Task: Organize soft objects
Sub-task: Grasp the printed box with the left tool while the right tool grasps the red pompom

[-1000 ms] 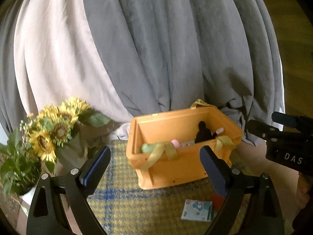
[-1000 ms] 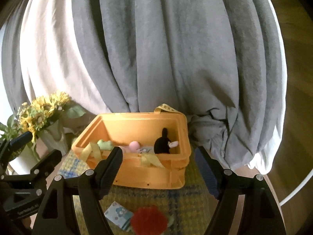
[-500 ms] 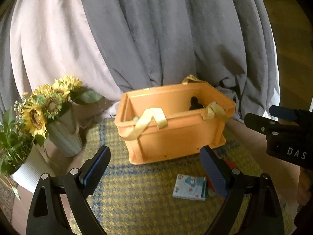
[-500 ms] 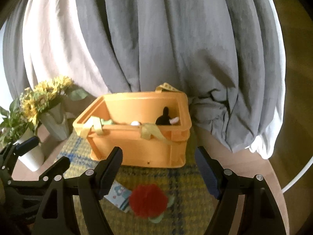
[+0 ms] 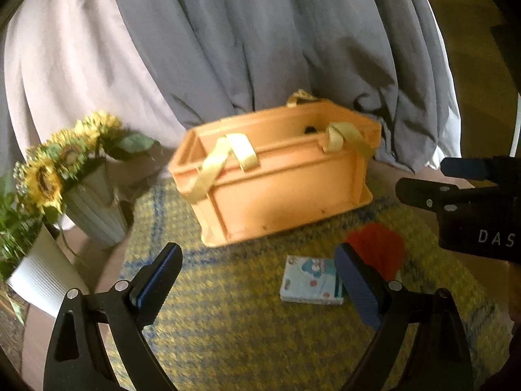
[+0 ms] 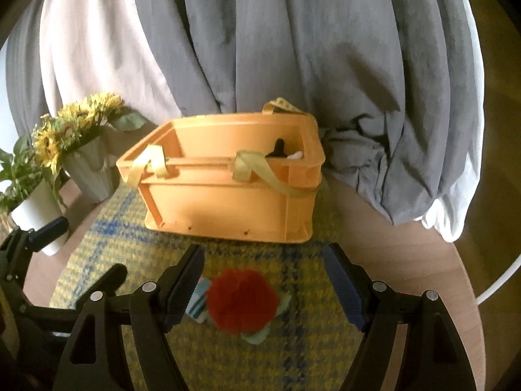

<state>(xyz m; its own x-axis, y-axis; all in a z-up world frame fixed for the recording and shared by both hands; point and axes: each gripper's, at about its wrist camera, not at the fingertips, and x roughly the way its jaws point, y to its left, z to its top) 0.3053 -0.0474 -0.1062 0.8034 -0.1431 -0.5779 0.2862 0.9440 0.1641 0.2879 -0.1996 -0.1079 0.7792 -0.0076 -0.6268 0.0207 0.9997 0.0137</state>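
An orange crate (image 5: 276, 192) (image 6: 228, 202) with pale yellow ribbon handles stands on a yellow-and-blue woven mat; a black plush toy (image 6: 280, 148) peeks over its rim. In front of it lie a small printed packet (image 5: 309, 280) (image 6: 198, 303) and a fluffy red plush flower (image 6: 242, 299) (image 5: 377, 251) with green felt leaves. My right gripper (image 6: 265, 285) is open, hovering with the red flower between its fingers, not touching it. My left gripper (image 5: 257, 285) is open above the mat, the packet just inside its right finger (image 5: 355, 283).
A ribbed vase of sunflowers (image 5: 65, 169) (image 6: 78, 130) and a white pot with a green plant (image 5: 35, 273) (image 6: 32, 208) stand at the left. Grey and white cloth (image 6: 293, 49) hangs behind the crate. The round wooden table's edge (image 6: 456, 277) curves at the right.
Both grippers have sunk toward the mat and come closer to the crate. The red flower and packet now sit larger and between the fingers; the crate's contents have dropped behind its rim.
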